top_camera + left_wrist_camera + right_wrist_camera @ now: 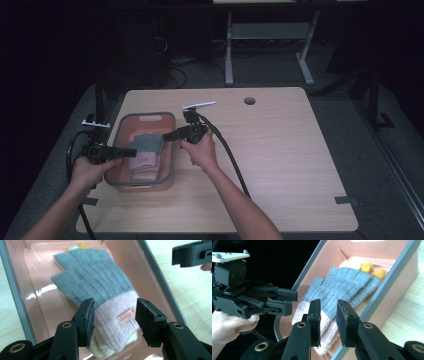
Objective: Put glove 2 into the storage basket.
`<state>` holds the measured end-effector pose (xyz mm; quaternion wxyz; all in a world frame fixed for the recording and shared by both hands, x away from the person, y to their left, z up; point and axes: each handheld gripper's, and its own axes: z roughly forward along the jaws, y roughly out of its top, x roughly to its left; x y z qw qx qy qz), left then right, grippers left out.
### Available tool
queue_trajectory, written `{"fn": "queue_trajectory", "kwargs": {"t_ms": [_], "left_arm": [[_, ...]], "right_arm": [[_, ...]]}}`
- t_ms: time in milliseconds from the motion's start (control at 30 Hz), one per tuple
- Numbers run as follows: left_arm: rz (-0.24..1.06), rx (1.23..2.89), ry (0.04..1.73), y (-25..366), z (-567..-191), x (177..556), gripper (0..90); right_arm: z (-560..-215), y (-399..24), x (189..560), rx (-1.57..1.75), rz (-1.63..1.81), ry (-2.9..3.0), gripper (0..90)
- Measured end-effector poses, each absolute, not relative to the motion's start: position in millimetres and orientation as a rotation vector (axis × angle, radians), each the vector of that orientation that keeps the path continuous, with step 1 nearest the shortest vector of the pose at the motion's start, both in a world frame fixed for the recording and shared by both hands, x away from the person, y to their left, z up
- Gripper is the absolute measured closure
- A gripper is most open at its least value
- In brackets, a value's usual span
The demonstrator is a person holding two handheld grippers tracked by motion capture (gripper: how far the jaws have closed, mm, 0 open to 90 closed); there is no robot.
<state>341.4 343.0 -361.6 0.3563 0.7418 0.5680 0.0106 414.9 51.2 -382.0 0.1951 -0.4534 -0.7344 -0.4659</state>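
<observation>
A: Where is the glove (97,287) now?

B: It lies flat in the pink bin (37,300), grey fingers away from you and pink cuff toward your left tongs (113,322). A second glove (372,270) with yellow tips lies under it.

A: So how far along am I?

B: By the look of it the gloves are in the bin and nothing is left out on the bench (280,145), so I judge the putting-in done and only the pull-back remaining.

A: And my tongs?

B: Your left tongs hover over the cuff, jaws apart and clear of the wool, gripping nothing. Your right tongs (329,322) hang over the bin's near rim, jaws parted by a narrow gap, also empty. Both forearms reach in from the bench's near edge, hands level, tongs pointing toward each other across the bin.
</observation>
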Motion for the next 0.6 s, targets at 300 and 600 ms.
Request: {"fn": "queue_trajectory", "kwargs": {"t_ms": [300,600], "left_arm": [[0.021,1.904,1.397,330.2,-351.1,341.5,47.9],[0.011,1.876,1.317,306.8,-338.5,339.8,44.8]], "right_arm": [[-383.0,34.5,412.8,-1.287,-1.327,-2.04,70.7],[-383.3,11.7,409.8,-1.321,-1.346,-2.026,66.7]]}}
